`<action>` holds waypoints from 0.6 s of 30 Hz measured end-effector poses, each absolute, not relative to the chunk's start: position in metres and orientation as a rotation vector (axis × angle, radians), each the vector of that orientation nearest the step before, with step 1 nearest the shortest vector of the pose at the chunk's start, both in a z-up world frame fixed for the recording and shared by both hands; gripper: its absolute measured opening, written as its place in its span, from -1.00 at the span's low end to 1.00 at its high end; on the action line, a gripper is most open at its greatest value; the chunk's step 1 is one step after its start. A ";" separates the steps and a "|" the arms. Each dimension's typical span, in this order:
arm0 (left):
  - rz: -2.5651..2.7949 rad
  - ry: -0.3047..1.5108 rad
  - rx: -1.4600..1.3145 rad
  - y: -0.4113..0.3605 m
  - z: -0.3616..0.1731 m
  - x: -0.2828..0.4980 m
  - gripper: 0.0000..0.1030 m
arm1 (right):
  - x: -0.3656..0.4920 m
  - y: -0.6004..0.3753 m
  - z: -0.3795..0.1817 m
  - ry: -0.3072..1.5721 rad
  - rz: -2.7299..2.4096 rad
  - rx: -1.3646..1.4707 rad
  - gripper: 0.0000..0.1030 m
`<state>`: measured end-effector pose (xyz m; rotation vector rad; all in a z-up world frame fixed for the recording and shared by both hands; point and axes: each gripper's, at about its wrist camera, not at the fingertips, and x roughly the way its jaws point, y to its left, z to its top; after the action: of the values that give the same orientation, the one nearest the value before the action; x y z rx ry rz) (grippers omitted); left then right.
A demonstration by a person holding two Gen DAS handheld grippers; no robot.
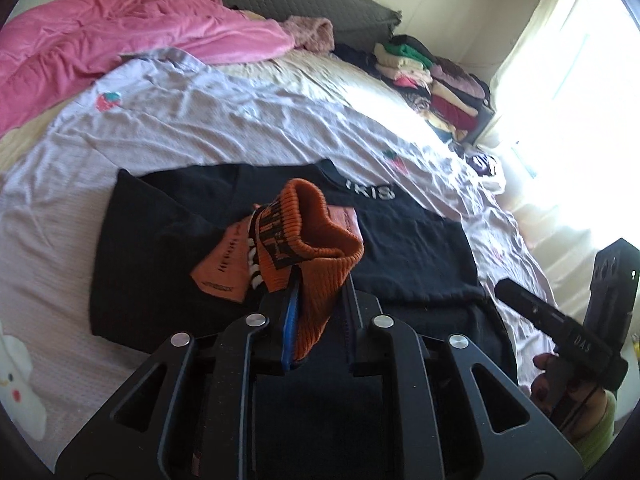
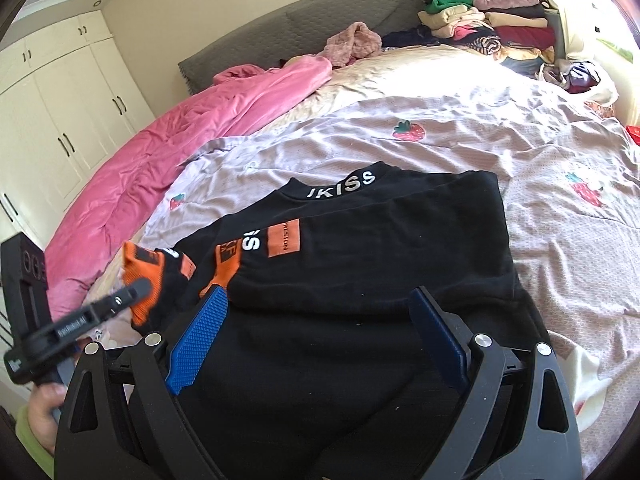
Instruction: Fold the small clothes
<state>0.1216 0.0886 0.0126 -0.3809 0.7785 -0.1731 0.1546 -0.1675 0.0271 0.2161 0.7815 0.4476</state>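
A black sweater (image 2: 400, 240) with white collar lettering and orange patches lies flat on the lilac strawberry sheet (image 2: 480, 152). Its left sleeve is folded in across the body. In the left wrist view my left gripper (image 1: 320, 280) is shut on the sleeve's orange ribbed cuff (image 1: 320, 220), which bunches up above the black sweater (image 1: 420, 240). The right wrist view shows the same left gripper (image 2: 136, 290) resting on that orange cuff (image 2: 138, 264) at the sweater's left side. My right gripper (image 2: 318, 294) stands wide open over the sweater's lower part, with nothing between its blue pads (image 2: 200, 340).
A pink quilt (image 1: 100, 44) lies bunched at the bed's far left, beside a grey headboard cushion (image 2: 304, 28). Stacked folded clothes (image 2: 500, 16) fill the far right corner by the bright window. White wardrobe doors (image 2: 52, 112) stand left. A white plush toy (image 1: 20, 384) sits near.
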 end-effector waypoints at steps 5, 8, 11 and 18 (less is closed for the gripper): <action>-0.247 0.822 -0.392 0.081 0.000 0.121 -0.42 | 0.156 -0.163 0.024 0.790 0.447 0.212 0.78; -0.261 0.820 -0.397 0.083 0.001 0.114 -0.25 | 0.157 -0.155 0.021 0.804 0.458 0.200 0.78; -0.219 0.808 -0.354 0.086 0.004 0.108 -0.20 | 0.156 -0.141 0.016 0.825 0.484 0.183 0.78; -0.103 0.818 -0.331 0.117 0.004 0.099 0.16 | 0.149 -0.099 0.003 0.876 0.561 0.126 0.78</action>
<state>0.0986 0.1174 0.0036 -0.3305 0.8176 -0.1028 0.1493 -0.0989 0.0034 0.1259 0.8760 0.5614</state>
